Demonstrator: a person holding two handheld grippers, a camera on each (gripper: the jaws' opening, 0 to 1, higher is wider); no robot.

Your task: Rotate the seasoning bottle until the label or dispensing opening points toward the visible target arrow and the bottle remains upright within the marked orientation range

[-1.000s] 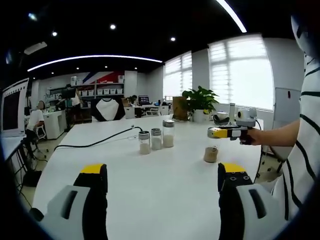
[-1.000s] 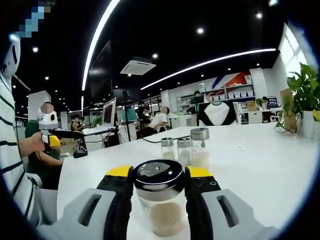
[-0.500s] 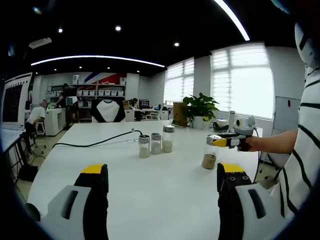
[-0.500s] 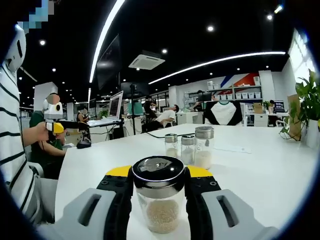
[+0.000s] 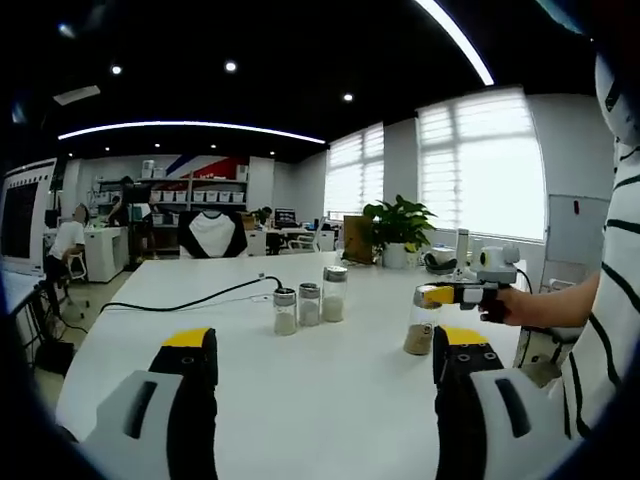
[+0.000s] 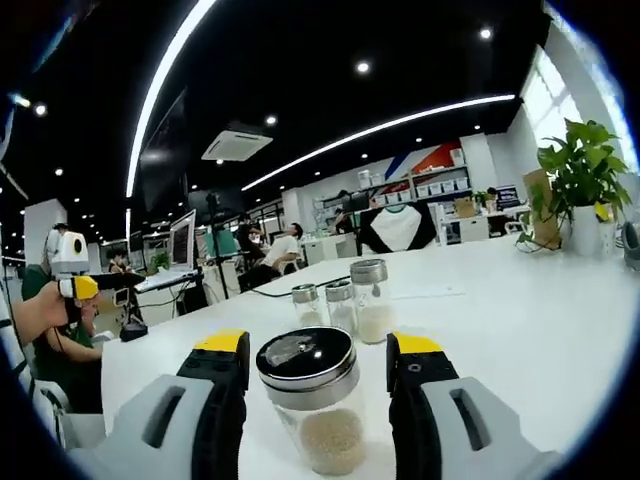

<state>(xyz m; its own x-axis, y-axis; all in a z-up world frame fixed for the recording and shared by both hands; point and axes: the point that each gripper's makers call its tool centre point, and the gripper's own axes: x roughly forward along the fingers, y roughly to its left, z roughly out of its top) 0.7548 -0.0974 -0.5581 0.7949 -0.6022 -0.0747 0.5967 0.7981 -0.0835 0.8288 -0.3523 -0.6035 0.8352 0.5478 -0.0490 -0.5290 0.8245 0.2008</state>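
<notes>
Left gripper [image 5: 318, 372]: grey, yellow-tipped jaws apart, empty, hanging over white table [image 5: 300, 370]. Clear glass seasoning bottle with chrome lid and beige granules [image 6: 311, 410] stands upright between right gripper [image 6: 316, 372] jaws, gaps showing both sides, not clamped. Right gripper nearer. Three similar jars [image 6: 343, 302] well beyond.

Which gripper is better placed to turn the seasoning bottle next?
The right gripper: the seasoning bottle stands upright between its open jaws, with gaps on both sides. The left gripper is open over bare table, well short of the bottle.
</notes>
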